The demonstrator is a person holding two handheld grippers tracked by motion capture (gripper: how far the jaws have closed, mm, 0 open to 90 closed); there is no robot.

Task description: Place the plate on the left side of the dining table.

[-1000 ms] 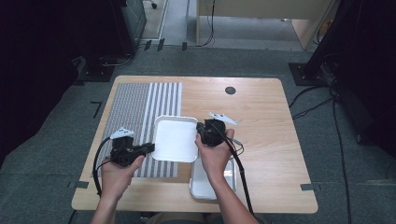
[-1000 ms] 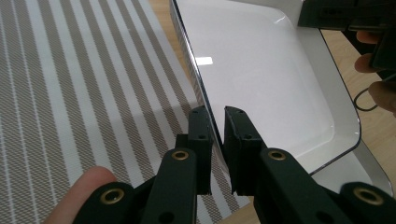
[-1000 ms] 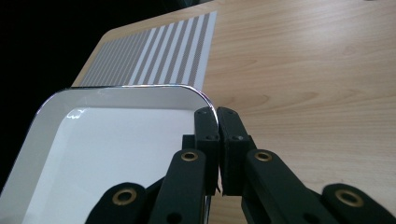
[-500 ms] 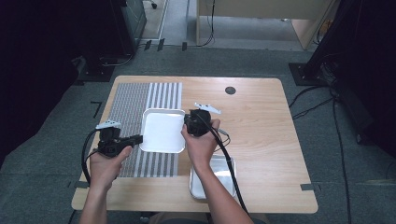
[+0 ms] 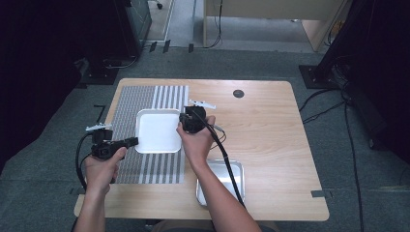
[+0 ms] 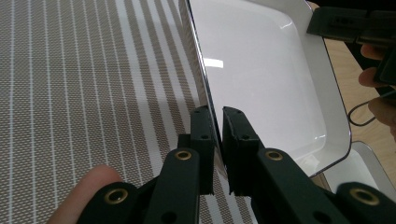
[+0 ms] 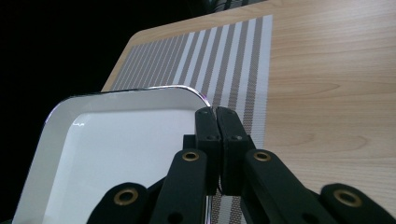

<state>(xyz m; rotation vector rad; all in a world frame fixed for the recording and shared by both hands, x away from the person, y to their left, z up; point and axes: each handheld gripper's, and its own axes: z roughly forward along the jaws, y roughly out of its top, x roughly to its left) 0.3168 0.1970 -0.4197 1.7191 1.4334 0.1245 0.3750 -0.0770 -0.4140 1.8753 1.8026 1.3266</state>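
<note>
High view: the white tray (image 5: 158, 130) sits over the striped mat (image 5: 145, 135) at the counter (image 5: 270, 145) left, the left tool (image 5: 129, 141) on its left rim, the right tool (image 5: 183, 121) on its right rim; a metal tray (image 5: 221, 182) lies nearer. Judged step: two-handed carry; next calls for level lowering.

Left gripper view: jaws pinch the rim, tray tilted.

Right gripper view: jaws clamp the far corner.

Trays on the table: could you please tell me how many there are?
2. A white square tray is held over the striped placemat by both grippers; a silver metal tray sits near the table's front edge, partly behind the right forearm.
</note>
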